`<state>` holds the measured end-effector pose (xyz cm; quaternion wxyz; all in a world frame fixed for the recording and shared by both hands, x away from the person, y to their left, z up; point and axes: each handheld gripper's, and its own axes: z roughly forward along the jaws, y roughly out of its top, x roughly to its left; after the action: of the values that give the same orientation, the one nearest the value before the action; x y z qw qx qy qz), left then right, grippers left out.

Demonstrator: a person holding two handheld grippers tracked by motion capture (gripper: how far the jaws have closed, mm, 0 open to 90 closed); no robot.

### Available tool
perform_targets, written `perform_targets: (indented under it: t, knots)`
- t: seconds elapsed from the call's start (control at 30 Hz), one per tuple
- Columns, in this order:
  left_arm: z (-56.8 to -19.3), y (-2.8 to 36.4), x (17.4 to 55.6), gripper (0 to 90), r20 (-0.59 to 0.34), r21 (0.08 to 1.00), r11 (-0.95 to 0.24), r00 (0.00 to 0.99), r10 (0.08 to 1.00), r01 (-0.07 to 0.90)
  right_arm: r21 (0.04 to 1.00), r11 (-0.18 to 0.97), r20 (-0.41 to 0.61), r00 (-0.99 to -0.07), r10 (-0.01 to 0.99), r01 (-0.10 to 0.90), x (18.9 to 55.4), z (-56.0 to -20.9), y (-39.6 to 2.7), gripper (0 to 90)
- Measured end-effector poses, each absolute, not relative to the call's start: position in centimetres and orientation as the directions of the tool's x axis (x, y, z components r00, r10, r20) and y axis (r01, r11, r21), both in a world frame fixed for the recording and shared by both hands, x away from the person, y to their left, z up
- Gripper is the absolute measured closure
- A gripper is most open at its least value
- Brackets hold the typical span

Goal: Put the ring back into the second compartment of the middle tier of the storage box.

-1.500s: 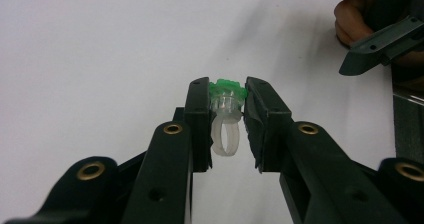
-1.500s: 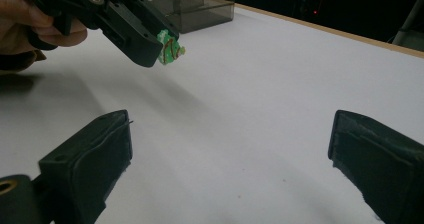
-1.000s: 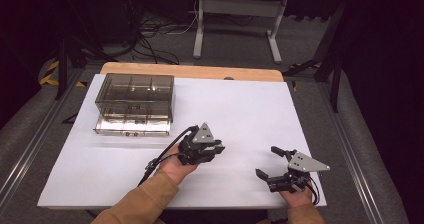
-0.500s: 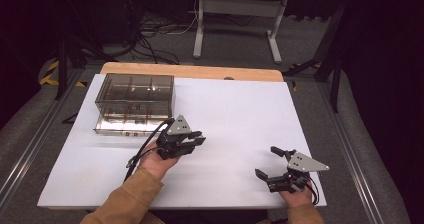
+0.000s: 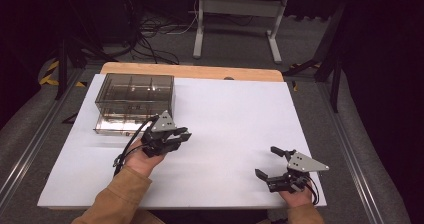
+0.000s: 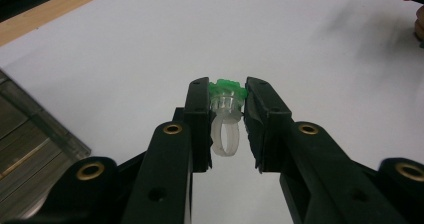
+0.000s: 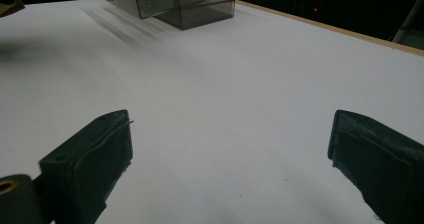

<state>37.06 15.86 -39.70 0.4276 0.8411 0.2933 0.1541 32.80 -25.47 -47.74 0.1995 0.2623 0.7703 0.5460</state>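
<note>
Pinching a small toy ring point(image 6: 226, 115) between its black jaws, the left hand-held gripper point(image 5: 167, 136) sits at lower left of centre in the high view, just in front of the smoky clear compartment box point(image 5: 135, 101) that stands at the upper left of the white counter point(image 5: 235, 114). In the left gripper view the ring's green top lies level with the jaw tips while its translucent band hangs down in the gap between them, so the hold appears to bear on the narrow clear neck under the top alone. The right hand-held gripper point(image 5: 276, 170) rests low at the lower right of the high view with its jaws spread wide and nothing between them, well apart from the ring and the box. The main risk from here is judged to be loss of the ring: a hold so near the jaw tips could let the smooth plastic slip or twist if the hand tilts or jolts, and a drop over the box's dividers could put it in an unintended compartment.
</note>
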Motion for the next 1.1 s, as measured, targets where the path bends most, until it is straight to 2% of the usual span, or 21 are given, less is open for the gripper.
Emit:
perform_targets:
  t: [0.47,1.1]
  knots:
    - [-39.4,19.5,37.0,73.6,-0.003,0.802,-0.442,0.743,0.67,0.401,0.943,0.27,-0.02,-0.781,0.624,0.192,32.8,-47.7,-25.4,4.4]
    - [-39.3,21.6,37.3,73.4,0.003,0.803,-0.414,0.692,0.722,0.428,0.943,0.27,-0.02,-0.781,0.624,0.192,32.8,-47.8,-25.4,4.4]
